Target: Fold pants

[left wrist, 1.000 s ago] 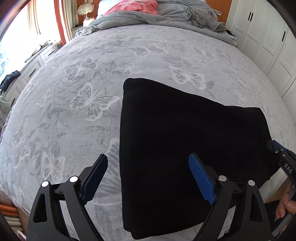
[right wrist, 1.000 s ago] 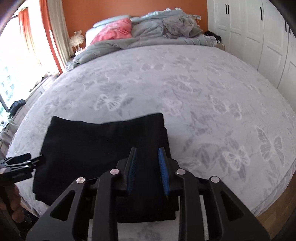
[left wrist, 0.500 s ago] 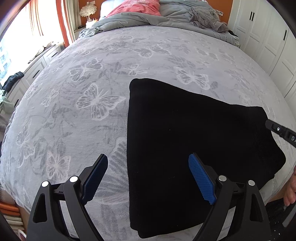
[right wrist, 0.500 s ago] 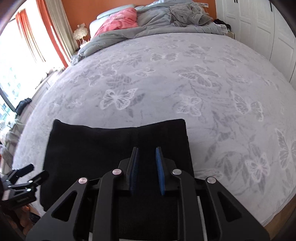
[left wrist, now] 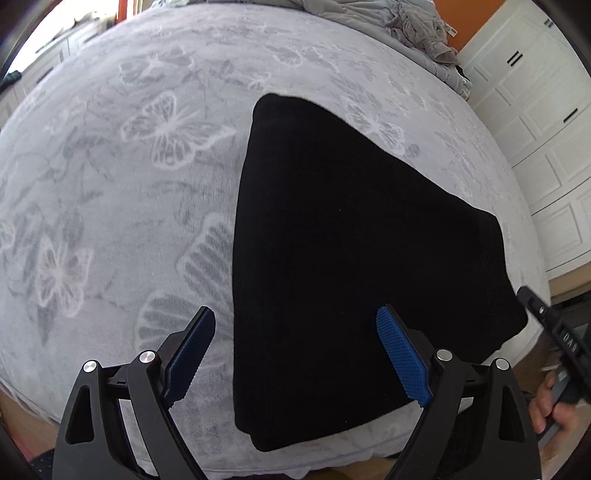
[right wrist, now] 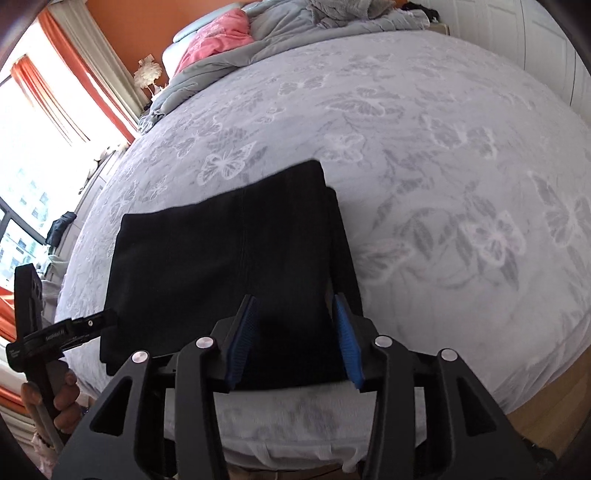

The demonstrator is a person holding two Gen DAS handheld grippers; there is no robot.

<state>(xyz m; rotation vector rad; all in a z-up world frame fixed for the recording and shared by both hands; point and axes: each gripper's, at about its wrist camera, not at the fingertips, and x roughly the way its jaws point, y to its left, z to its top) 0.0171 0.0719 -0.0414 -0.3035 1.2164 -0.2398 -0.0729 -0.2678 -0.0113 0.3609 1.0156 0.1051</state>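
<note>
Near the foot edge of the bed [left wrist: 110, 184], toward its right corner, the black pants [left wrist: 351, 258] lie folded into a compact, flat rectangle on the grey butterfly-print blanket [right wrist: 443, 147]. From the right wrist view a second layer edge shows along the right side, slightly offset from the top layer.

Both grippers hang over the near edge of the bundle. The left gripper [left wrist: 295, 354] has its blue pads spread wide, one over the blanket and one over the cloth, gripping nothing. The right gripper [right wrist: 295, 339] is parted about halfway above the pants' near right part; its pads seem to hold no fabric, though contact with the cloth cannot be ruled out.

The folding looks essentially done, so what remains seems to be tidying. Doing that well would mean nudging the offset right edge flush without lifting the top layer, and drawing the grippers away straight so no pad snags the cloth.

Beyond lie a crumpled grey duvet [right wrist: 295, 22], a pink pillow [right wrist: 218, 40], and white wardrobe doors [left wrist: 546, 110].
</note>
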